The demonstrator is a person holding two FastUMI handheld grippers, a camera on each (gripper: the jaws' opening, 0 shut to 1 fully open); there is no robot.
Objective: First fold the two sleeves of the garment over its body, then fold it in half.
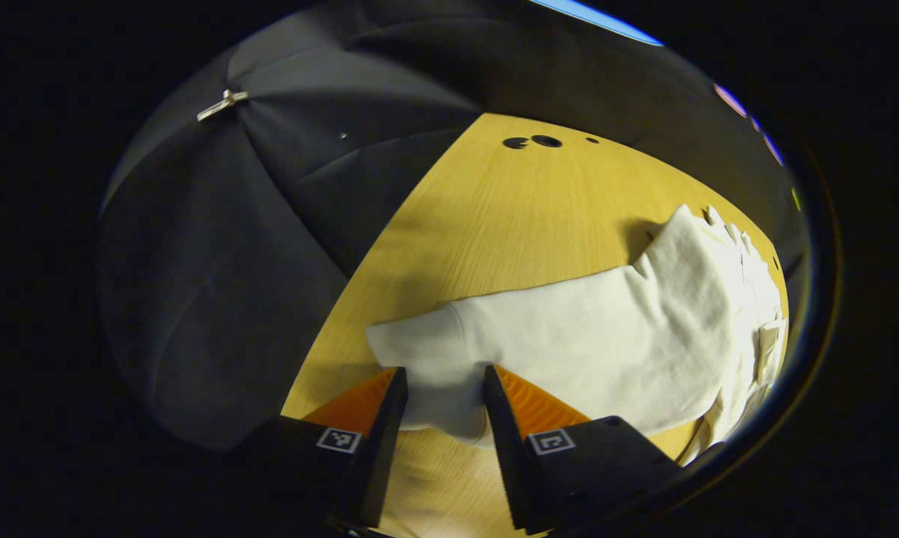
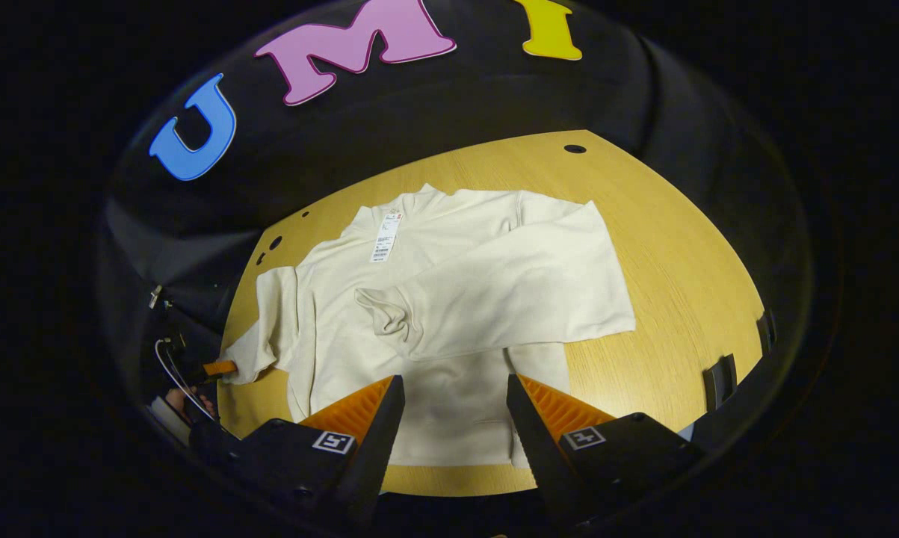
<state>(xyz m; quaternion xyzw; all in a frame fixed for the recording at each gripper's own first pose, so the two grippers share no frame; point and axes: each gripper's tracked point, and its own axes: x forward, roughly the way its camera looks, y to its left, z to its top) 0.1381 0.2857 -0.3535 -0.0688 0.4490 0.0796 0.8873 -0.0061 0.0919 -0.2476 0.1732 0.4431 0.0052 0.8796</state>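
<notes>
A: Garment position?
B: The garment (image 2: 449, 314) is laid flat on the counter (image 2: 681, 246). One sleeve (image 2: 509, 299) is folded across the body; the other sleeve (image 1: 449, 351) is stretched out sideways.

A: Left gripper (image 1: 443, 407)?
B: Its fingers are spread, with the cuff lying between them; contact cannot be told.

A: Right gripper (image 2: 453, 418)?
B: Its fingers are held apart above the hem (image 2: 456, 456), nothing gripped. The left gripper (image 2: 214, 368) is seen at the outstretched cuff
</notes>
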